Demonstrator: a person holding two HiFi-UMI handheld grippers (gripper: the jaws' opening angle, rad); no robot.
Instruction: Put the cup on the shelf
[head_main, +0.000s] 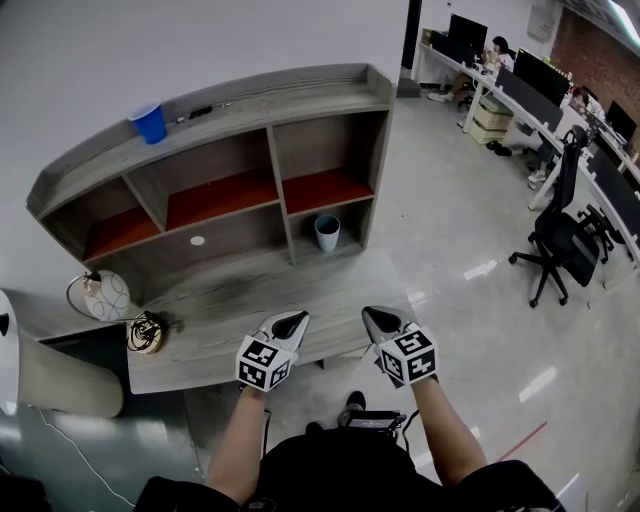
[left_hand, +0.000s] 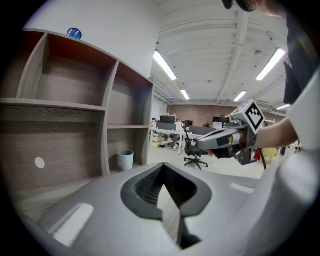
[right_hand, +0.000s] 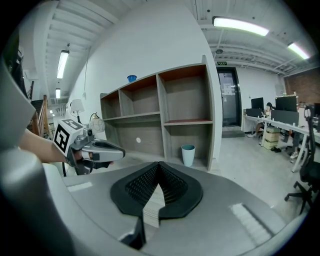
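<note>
Both grippers hang side by side above the front edge of the desk (head_main: 225, 300), apart from each other and pointing toward the shelf unit (head_main: 285, 93) that stands along the desk's back edge. The left gripper (head_main: 294, 321) has its jaws pressed together with nothing between them; its own view shows the ribbed pads meeting in a single seam. The right gripper (head_main: 373, 316) is the same: jaws closed tight and empty.

A pale blue cup (head_main: 327, 232) stands upright on the desk surface inside the lower right compartment of the shelf unit, near the desk's back right corner and well apart from both grippers. A dark blue cup (head_main: 148, 122) stands upright on the top board of the shelf unit, toward its left end. A few small dark things lie just beside it on that board, too small to identify; they may be pens.

A white disc (head_main: 197, 240) sits on the back panel of the wide lower compartment. At the desk's left edge stand a round lamp (head_main: 101, 295) and, nearer the front left corner, a coil of cable (head_main: 146, 333). An office chair (head_main: 558, 243) stands on the floor far off to the right
</note>
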